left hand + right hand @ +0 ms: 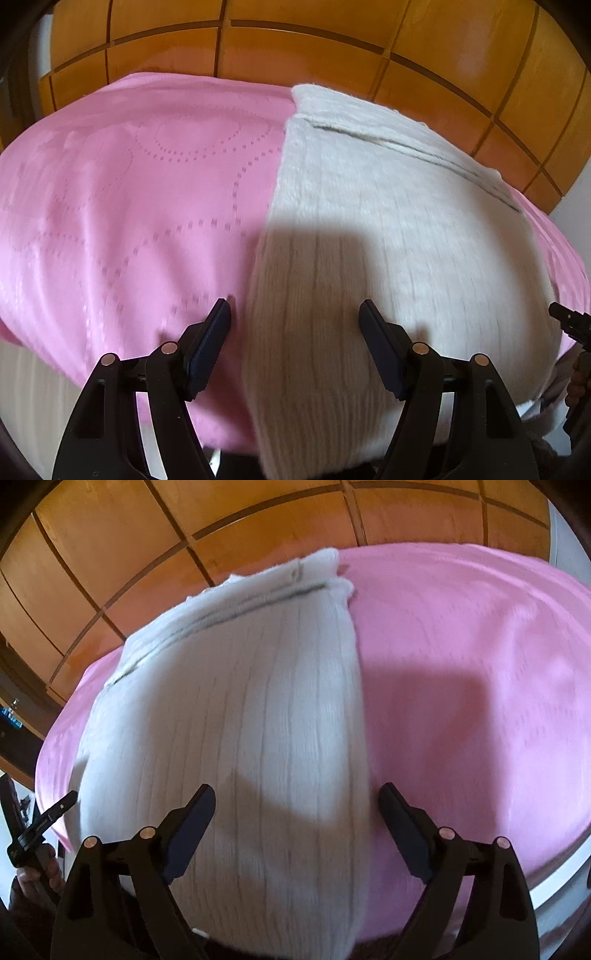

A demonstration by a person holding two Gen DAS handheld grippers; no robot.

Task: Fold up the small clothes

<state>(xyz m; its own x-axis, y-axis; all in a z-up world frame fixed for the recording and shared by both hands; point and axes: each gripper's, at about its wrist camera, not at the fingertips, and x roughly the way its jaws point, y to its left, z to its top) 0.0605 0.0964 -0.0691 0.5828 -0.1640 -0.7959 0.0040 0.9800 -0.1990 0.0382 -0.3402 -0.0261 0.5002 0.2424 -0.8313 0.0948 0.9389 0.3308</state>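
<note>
A white ribbed knit garment (388,229) lies flat on a pink blanket (129,203), its folded far end toward the wooden panels. My left gripper (295,310) is open above the garment's near left edge, one finger over the pink blanket and the other over the knit. My right gripper (297,792) is open too, straddling the near right edge of the garment (240,701), with the pink blanket (461,664) to its right. Nothing is pinched in either. Each gripper shows at the other view's edge: the right gripper (569,321) and the left gripper (48,816), held by a hand (37,878).
Orange wooden panels (295,48) rise behind the blanket. A white surface (37,387) shows under the blanket's near left edge. A dark object (11,720) sits at the far left of the right wrist view. Wide pink blanket lies on both sides of the garment.
</note>
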